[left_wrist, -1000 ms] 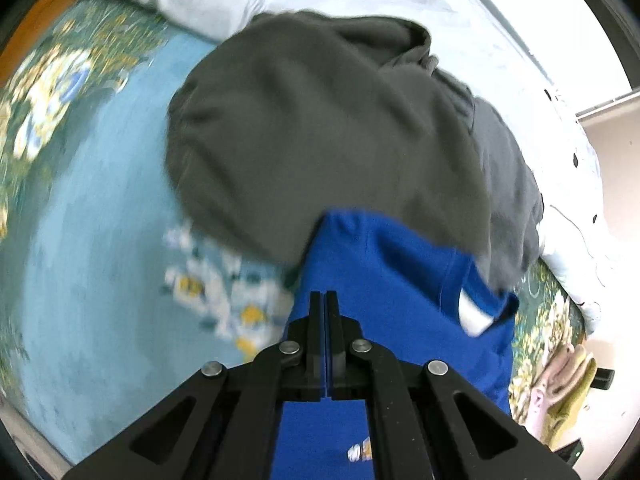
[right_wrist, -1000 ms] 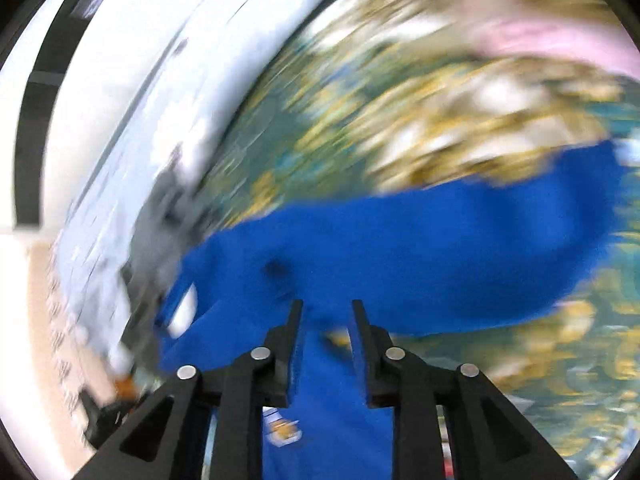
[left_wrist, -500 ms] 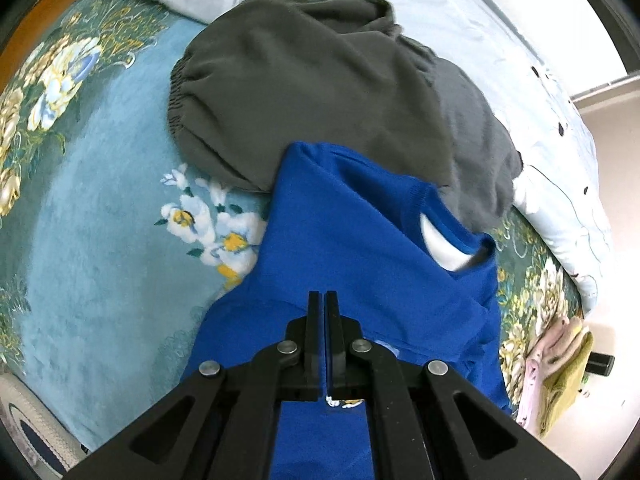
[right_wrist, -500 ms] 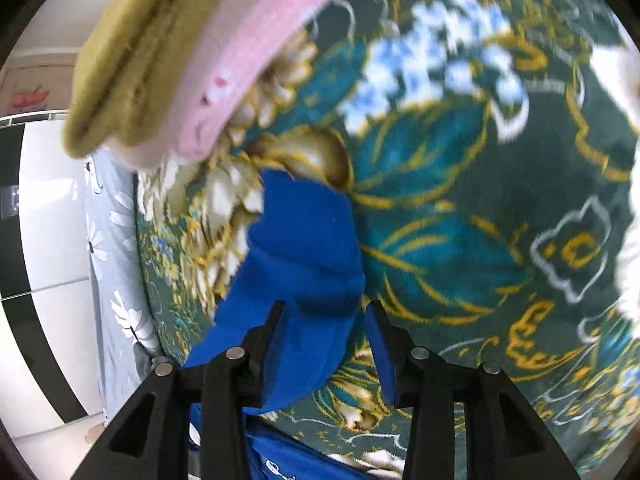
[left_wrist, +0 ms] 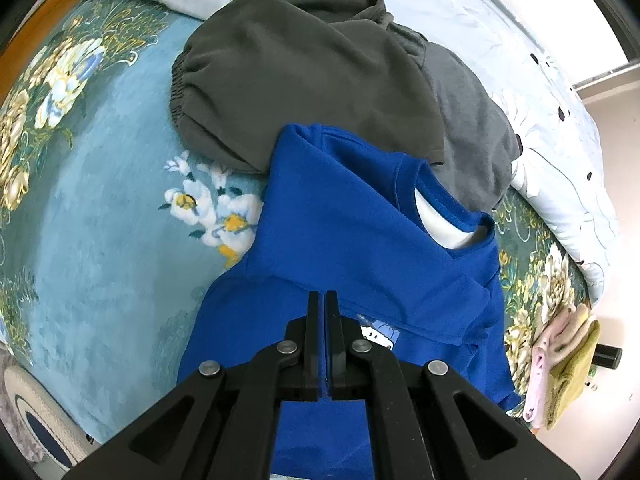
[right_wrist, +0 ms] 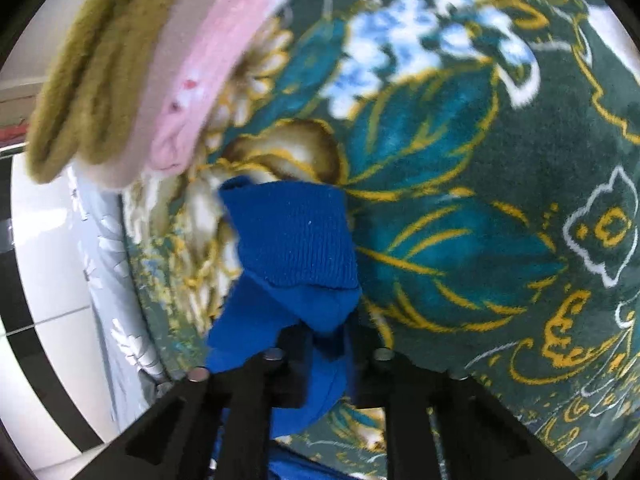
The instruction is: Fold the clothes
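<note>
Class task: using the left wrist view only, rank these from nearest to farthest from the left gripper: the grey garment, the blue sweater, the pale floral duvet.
From the left gripper:
1. Blue sweater: right under and ahead of the fingertips.
2. Grey garment: beyond the sweater, overlapping its far edge.
3. Pale floral duvet: farthest, along the top and right behind the grey garment.

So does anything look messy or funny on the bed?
Yes. The grey garment lies crumpled, unfolded, its edge over the blue sweater. The right gripper has one blue cuff between its fingers.
</note>
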`<action>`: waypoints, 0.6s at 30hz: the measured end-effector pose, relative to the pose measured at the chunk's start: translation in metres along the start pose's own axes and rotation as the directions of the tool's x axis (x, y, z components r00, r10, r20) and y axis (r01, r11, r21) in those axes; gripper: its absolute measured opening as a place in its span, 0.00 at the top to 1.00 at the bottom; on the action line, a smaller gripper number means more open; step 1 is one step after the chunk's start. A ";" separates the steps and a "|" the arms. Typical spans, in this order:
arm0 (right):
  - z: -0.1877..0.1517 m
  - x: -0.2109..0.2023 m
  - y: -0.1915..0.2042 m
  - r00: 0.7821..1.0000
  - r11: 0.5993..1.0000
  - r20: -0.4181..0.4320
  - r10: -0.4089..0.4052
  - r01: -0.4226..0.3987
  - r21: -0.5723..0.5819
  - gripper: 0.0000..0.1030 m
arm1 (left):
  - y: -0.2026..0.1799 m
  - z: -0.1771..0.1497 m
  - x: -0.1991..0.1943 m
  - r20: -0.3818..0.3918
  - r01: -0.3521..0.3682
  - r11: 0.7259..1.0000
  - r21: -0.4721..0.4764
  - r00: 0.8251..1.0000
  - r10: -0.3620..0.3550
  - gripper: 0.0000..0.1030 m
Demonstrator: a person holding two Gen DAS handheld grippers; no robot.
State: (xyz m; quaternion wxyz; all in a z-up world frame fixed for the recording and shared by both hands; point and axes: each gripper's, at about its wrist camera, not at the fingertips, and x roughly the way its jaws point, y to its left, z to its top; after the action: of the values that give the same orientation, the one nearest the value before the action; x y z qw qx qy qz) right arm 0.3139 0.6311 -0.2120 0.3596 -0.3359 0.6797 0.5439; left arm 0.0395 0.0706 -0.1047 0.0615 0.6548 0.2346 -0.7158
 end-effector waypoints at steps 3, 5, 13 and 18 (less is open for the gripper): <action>-0.004 -0.023 0.019 0.998 0.997 0.031 0.051 -0.049 -0.052 0.92 | 0.006 -0.001 -0.007 0.016 0.007 1.000 -0.001 1.000 -0.007 1.00; -0.010 -0.040 0.039 0.994 0.990 0.048 0.094 -0.088 -0.113 0.92 | 0.014 -0.003 -0.013 0.027 0.015 1.000 -0.013 1.000 -0.015 1.00; -0.069 -0.091 0.156 0.971 0.870 0.024 0.238 -0.202 -0.450 0.92 | 0.067 -0.030 -0.025 0.051 0.051 0.991 -0.124 0.998 -0.045 1.00; -0.144 -0.092 0.226 0.963 0.739 -0.051 0.265 -0.237 -0.631 0.92 | 0.104 -0.050 -0.033 0.074 0.073 0.978 -0.194 0.996 -0.059 1.00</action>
State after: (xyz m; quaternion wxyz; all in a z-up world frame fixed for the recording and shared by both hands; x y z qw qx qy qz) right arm 0.1521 0.5369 0.0000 0.1636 -0.3308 0.4889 0.7905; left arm 0.1304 -0.0073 -0.1006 0.1099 0.6129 0.3237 -0.7124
